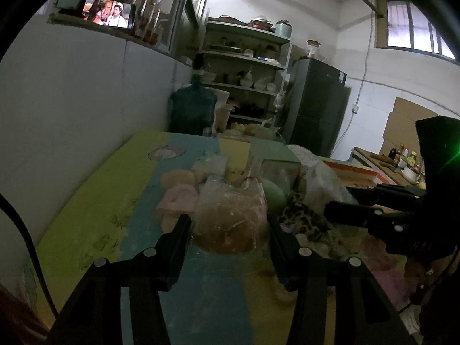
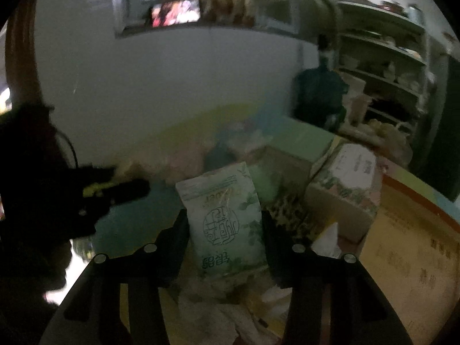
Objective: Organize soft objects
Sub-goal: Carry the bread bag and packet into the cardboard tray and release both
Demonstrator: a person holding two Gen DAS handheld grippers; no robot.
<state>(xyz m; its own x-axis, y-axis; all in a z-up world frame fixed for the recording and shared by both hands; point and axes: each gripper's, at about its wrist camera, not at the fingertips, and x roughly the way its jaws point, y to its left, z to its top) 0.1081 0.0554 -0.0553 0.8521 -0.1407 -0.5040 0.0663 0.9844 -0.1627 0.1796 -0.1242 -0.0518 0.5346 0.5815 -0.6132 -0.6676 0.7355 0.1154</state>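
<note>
A clear plastic bag (image 1: 230, 210) with brownish soft contents rests on the coloured mat (image 1: 95, 201), and my left gripper (image 1: 228, 220) is shut on it, one finger against each side. In the right wrist view a green-and-white soft tissue pack (image 2: 224, 218) stands upright with my right gripper (image 2: 222, 215) shut on its lower half. The pile behind holds a pink soft item (image 1: 178, 201), a pale green soft item (image 1: 273, 192) and a leopard-print cloth (image 1: 302, 218). My right gripper (image 1: 342, 204) shows at the right of the left wrist view, and my left gripper (image 2: 135, 189) at the left of the right wrist view.
A floral tissue box (image 2: 345, 184) stands right of the pack, beside an orange-rimmed board (image 2: 408, 238). A clear box (image 1: 280, 169) sits behind the pile. A grey wall (image 1: 72, 100) borders the mat's left edge. A water jug (image 1: 192, 109), shelves (image 1: 247, 72) and a fridge (image 1: 316, 103) stand beyond.
</note>
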